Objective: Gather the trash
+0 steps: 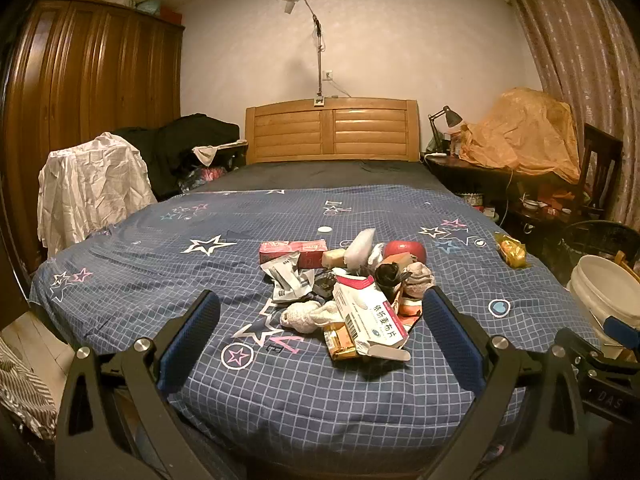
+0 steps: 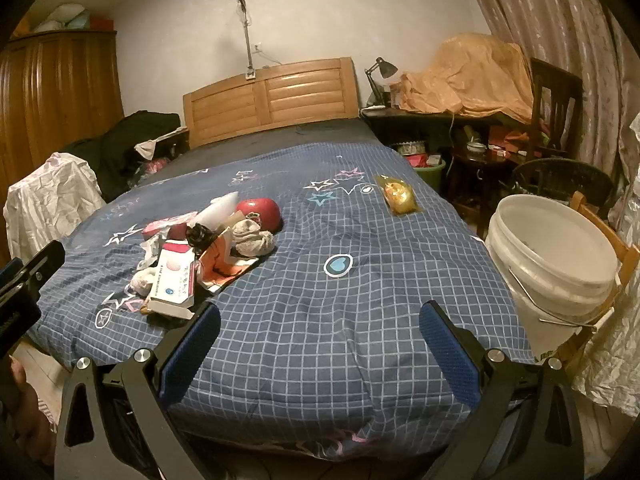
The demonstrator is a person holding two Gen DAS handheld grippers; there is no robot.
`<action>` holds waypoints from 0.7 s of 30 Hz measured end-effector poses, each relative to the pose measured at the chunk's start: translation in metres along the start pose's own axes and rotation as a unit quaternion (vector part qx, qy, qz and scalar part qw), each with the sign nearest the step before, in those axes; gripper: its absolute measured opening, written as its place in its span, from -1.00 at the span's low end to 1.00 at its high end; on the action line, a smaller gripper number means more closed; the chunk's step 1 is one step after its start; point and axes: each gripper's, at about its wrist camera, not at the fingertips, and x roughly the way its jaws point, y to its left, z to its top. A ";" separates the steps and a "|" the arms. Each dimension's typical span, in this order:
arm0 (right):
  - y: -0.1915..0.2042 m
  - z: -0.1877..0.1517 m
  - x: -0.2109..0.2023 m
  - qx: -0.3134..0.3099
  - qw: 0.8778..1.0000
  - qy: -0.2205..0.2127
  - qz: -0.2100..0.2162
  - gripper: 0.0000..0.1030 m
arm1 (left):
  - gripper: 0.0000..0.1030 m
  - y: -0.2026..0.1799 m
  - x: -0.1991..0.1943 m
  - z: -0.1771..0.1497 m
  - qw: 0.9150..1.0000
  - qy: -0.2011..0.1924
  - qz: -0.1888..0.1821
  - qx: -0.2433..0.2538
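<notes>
- The left gripper (image 1: 320,320), with black arms and blue pads, is spread wide and holds nothing.
- A heap of mixed paper and plastic trash (image 1: 352,288) lies on the blue checked star-pattern quilt (image 1: 160,264), at frame centre, just beyond the pads.
- The right gripper (image 2: 320,330) is also spread and empty; the heap is at its upper left.
- A white plastic bucket (image 2: 560,256) stands at the right edge, beside the bed.

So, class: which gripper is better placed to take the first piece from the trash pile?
Probably the left gripper: open, with the trash pile between its fingers. The right gripper, also open, faces bare quilt.
</notes>
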 end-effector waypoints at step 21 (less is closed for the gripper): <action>0.001 -0.004 0.007 0.001 1.000 0.009 -0.005 0.92 | 0.89 0.002 0.002 -0.003 1.000 0.006 0.004 -0.003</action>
